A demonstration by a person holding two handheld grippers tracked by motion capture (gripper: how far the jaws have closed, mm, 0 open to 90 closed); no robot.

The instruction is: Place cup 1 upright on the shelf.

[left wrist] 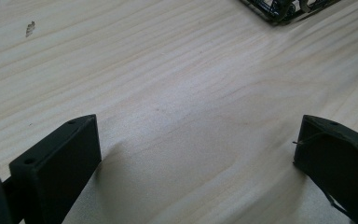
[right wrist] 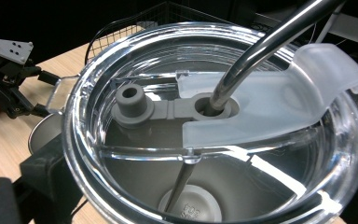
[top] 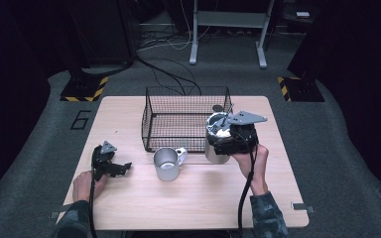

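clear-lidded tumbler [right wrist: 214, 140] with straw, clamped low in frame by the right gripper [top: 230, 136], may tip; left gripper [top: 110, 166] wide open, empty.

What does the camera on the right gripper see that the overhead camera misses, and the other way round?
The right gripper view looks straight down into the tumbler: its clear lid, the metal straw passing through the lid's hole, a grey plug, and the bottom inside. The high view gives the layout: the whole table, the person's hands, the right gripper around the tumbler, and the floor. Both show the wire basket, the metal mug and the left gripper.
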